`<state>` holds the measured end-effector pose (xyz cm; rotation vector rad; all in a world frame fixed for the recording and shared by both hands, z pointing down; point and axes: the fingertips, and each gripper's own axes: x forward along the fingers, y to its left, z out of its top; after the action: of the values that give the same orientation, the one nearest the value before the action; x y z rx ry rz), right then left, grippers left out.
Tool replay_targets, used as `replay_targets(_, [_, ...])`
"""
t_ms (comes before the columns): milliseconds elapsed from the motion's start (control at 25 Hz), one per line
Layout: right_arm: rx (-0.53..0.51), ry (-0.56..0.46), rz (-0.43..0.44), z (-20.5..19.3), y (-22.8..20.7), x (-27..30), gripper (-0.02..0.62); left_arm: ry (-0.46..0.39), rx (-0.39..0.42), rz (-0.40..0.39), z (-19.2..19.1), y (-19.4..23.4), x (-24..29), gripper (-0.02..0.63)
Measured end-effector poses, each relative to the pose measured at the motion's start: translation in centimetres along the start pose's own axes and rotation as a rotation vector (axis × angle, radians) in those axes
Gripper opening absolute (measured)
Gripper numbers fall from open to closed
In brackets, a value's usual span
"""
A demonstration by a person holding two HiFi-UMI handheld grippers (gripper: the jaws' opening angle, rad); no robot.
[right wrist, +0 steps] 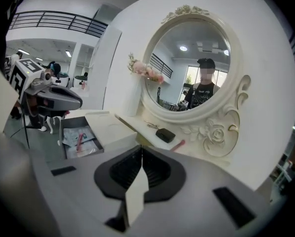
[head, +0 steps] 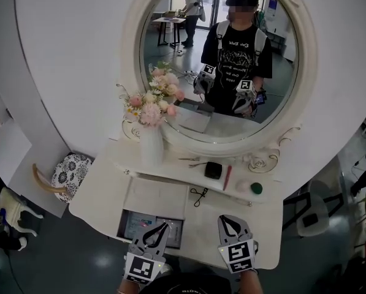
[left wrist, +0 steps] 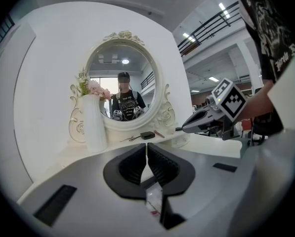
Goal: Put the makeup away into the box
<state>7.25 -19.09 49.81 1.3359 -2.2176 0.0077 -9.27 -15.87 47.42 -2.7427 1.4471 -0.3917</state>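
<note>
The makeup is not in the box (head: 121, 225) yet. It lies loose under the mirror (head: 131, 48): on the shelf (head: 170, 167) sit tweezers (head: 192, 160), a black compact (head: 213, 169), a red stick (head: 227, 177) and a green-topped pot (head: 256, 188), with a black-handled tool (head: 199, 195) just below them on the table (head: 207, 225). It may be a curler or small scissors; I cannot tell which.

The box is open at the table's near left edge, probably so things can be dropped straight in. A few flat packets (right wrist: 78, 136) already lie in it. The vase (head: 151, 147) stands at the shelf's left end, clear of the makeup.

The left gripper (left wrist: 147, 148) hangs over the box with its jaws together and nothing between them. The right gripper (right wrist: 141, 151) is also pinched closed and empty. It is over bare table on the right, aimed toward the shelf and tilted somewhat down. Since the makeup sits mostly right of centre, the right gripper looks the better placed for a first pick, the compact or the black-handled tool being nearest. Its jaws would need to part first.

The task appears to be at its start
</note>
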Motion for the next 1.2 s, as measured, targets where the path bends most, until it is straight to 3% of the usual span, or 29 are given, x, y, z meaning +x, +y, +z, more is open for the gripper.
replay_targets(440, [0.049,0.031,-0.046,0.8,-3.5,2.8,0.02,0.007,-0.009,0.056,0.3,2.1,1.4,0.023])
replay_targets(600, [0.074,0.046,-0.047,0.9,-4.3,3.8,0.114,0.024,-0.008,0.055,-0.1,2.5,1.7,0.023])
replay_targets(1000, [0.234,0.114,-0.128,-0.3,-7.5,6.3,0.121,0.073,-0.013,0.065,-1.7,2.8,2.1,0.023])
replay_targets(1200, [0.237,0.116,-0.144,-0.1,-8.4,7.4,0.121,0.081,-0.024,0.072,-2.0,3.3,2.3,0.023])
